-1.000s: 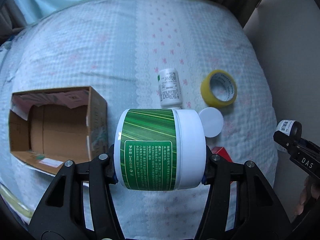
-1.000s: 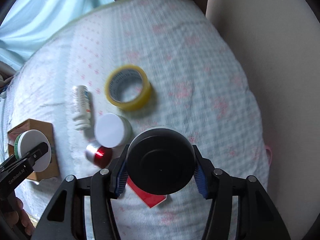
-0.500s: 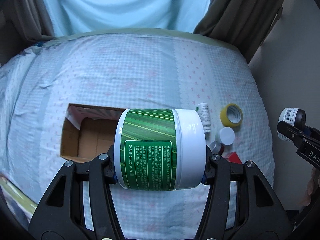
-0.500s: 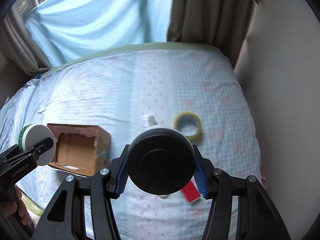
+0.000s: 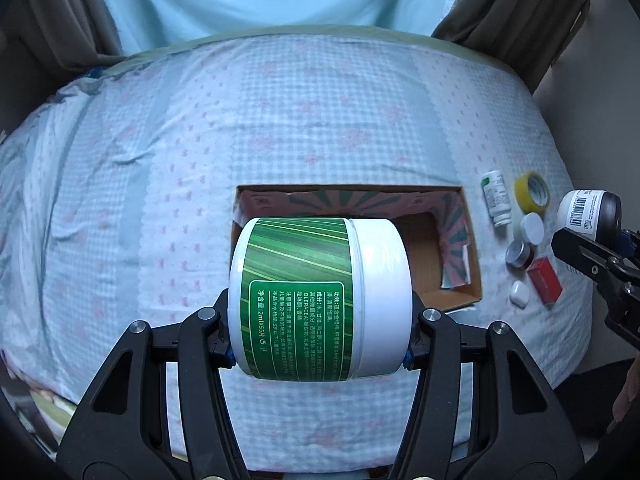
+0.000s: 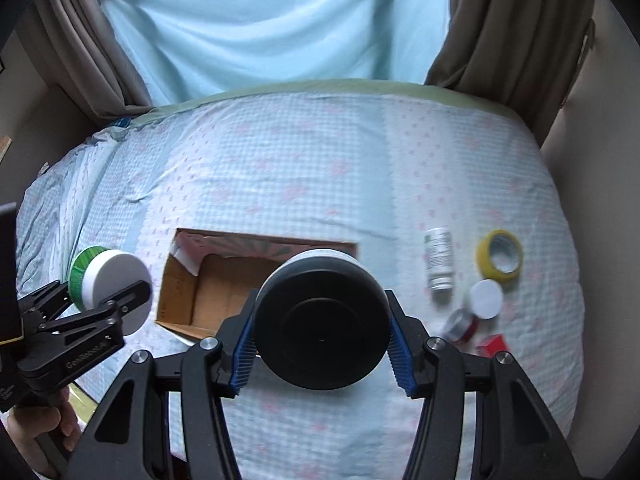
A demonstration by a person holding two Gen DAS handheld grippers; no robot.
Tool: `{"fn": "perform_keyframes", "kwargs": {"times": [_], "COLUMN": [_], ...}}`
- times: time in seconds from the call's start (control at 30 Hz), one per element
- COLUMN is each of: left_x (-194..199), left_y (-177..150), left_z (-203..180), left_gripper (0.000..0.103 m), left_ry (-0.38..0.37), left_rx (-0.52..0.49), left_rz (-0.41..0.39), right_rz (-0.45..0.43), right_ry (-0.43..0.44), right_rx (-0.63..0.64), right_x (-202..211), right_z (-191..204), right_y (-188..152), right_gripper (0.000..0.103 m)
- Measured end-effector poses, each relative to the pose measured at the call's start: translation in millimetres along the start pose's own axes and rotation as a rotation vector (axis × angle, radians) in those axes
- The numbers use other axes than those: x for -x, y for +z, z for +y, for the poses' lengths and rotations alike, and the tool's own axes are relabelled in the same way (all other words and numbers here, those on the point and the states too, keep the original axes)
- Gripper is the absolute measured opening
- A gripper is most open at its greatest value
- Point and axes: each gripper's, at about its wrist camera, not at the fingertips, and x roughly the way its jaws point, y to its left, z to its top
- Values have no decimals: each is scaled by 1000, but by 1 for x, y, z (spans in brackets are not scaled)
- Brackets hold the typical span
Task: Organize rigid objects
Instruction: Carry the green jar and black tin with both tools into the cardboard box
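Note:
My left gripper is shut on a green-labelled white jar, held on its side in the air in front of an open cardboard box. My right gripper is shut on a black-lidded jar, held above the bed in front of the same box. The left gripper with its jar shows at the left of the right wrist view. The right gripper's jar shows at the right edge of the left wrist view.
On the bed right of the box lie a white pill bottle, a yellow tape roll, a white round lid, a small red-and-silver tin, a red box and a small white case. Curtains hang behind the bed.
Both grippers have lifted and pulled back from the bed with their jars, shifting left. The box has come from the left to the middle of both views.

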Motion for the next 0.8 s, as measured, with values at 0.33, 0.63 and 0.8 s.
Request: {"fn": "perform_keyframes", "kwargs": {"times": [0.33, 0.63, 0.8], "left_x": [-97, -192, -225], "left_y": [24, 28, 31], "left_z": [34, 35, 28], "left_gripper": [52, 52, 52], "left_ry": [-21, -17, -9], "left_rx": [-47, -52, -25], "left_rz": [149, 317, 361], "right_rz": [151, 303, 393], "right_ry": [5, 14, 24], "right_rx": [88, 145, 82], "right_x": [-90, -181, -226], "right_z": [76, 82, 62], "right_y": [2, -3, -14], "right_gripper": [52, 52, 52]}}
